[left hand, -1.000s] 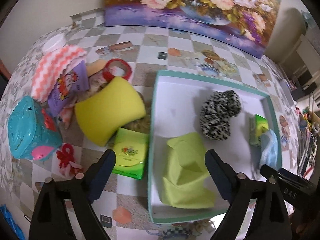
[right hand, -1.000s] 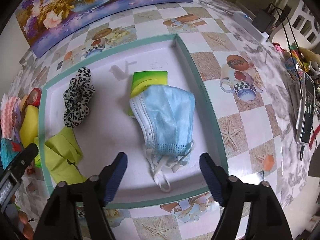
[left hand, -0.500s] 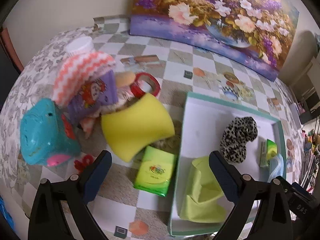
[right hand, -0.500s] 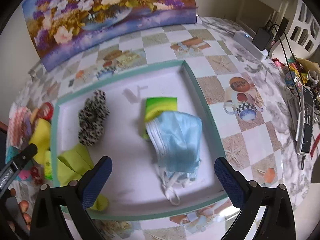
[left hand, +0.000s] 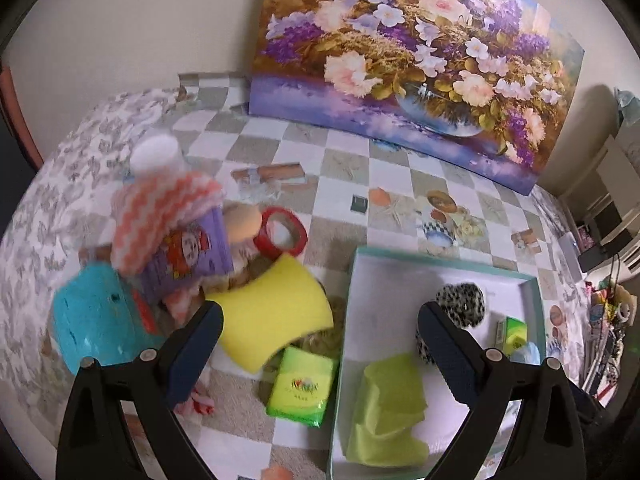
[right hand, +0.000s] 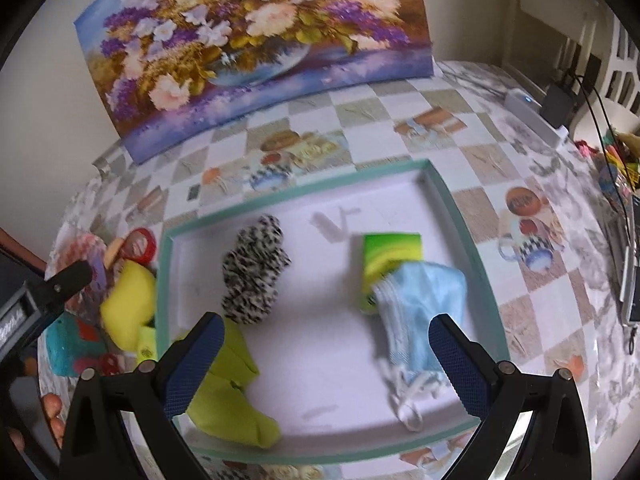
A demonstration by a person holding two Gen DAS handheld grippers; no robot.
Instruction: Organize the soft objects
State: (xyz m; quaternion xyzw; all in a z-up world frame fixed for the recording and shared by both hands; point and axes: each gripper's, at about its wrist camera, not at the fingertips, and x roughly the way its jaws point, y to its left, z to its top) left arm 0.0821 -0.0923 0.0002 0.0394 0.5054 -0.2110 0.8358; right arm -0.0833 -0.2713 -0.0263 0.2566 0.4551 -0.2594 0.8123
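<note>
A teal-rimmed white tray (right hand: pixel 464 216) holds a leopard-print scrunchie (right hand: pixel 254 276), a lime cloth (right hand: pixel 228 396), a green tissue pack (right hand: pixel 390 256) and a blue face mask (right hand: pixel 424 312). My right gripper (right hand: pixel 320 360) is open and empty above the tray. My left gripper (left hand: pixel 320 344) is open and empty above the tray's left rim (left hand: pixel 344 332). Left of the tray lie a yellow sponge (left hand: pixel 272 316), a green tissue pack (left hand: pixel 302 386), a pink-and-white cloth (left hand: pixel 160 216) and a purple pack (left hand: pixel 188 256).
A teal plastic toy (left hand: pixel 96 324), a red tape ring (left hand: pixel 282 232) and a white jar (left hand: pixel 154 154) sit in the left pile. A flower painting (left hand: pixel 412 52) leans on the wall behind. A power strip and cables (right hand: pixel 532 108) lie at the right.
Both grippers have pulled back and risen, so the table looks farther off. The left view has swung left toward the pile. Both stay open and empty; no object has moved.
</note>
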